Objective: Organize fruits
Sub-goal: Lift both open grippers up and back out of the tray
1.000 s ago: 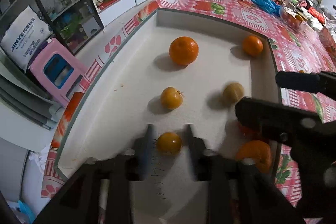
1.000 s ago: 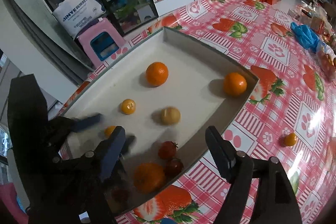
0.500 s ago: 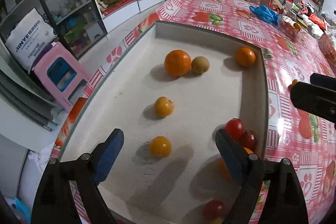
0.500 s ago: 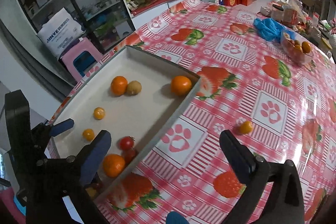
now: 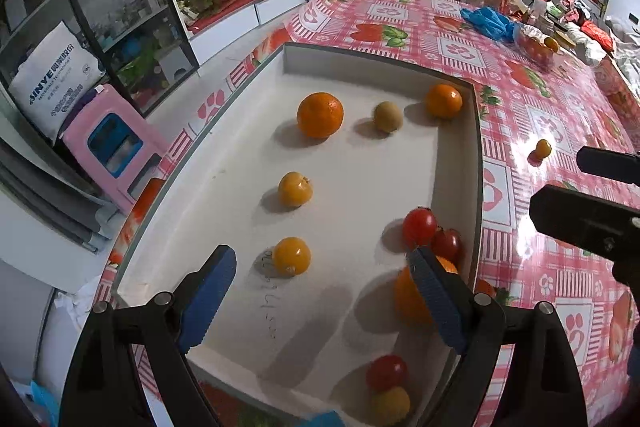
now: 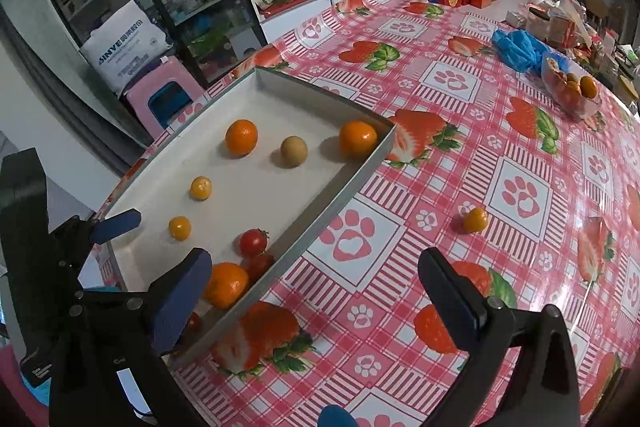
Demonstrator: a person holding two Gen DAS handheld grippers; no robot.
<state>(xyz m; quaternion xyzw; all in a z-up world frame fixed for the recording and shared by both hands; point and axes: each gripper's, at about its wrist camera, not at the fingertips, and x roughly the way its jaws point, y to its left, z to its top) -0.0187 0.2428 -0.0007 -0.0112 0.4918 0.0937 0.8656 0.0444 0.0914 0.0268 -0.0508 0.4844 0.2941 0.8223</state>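
Both of your grippers have opened and drawn back since a second ago: the left gripper has let go of the small yellow-orange fruit it was straddling, and the brown kiwi-like fruit has gone from mid-tray to the far end, between the 2 oranges.

Your left gripper hangs spread wide over the near end of the tray, its ribbed blue pads clear of everything, nothing gripped. Faint handwritten marks run along the tray floor just beneath it; you can't read them. The released fruit sits between and just beyond the pads, round and glossy. Your right gripper is also fully spread and empty, hovering over the tray's right wall and the tablecloth.

Near that wall, 2 red tomatoes touch each other beside an orange. A 2nd small yellow-orange fruit lies mid-tray. At the far end sit a large dimpled orange, the brown fruit and another orange in the corner. The tray is shallow, rectangular, white inside with grey walls.

Outside it, 1 small orange fruit rests alone on the glossy red-checked cloth printed with strawberries and paw prints. Farther off, a white sack reads "SINYE".
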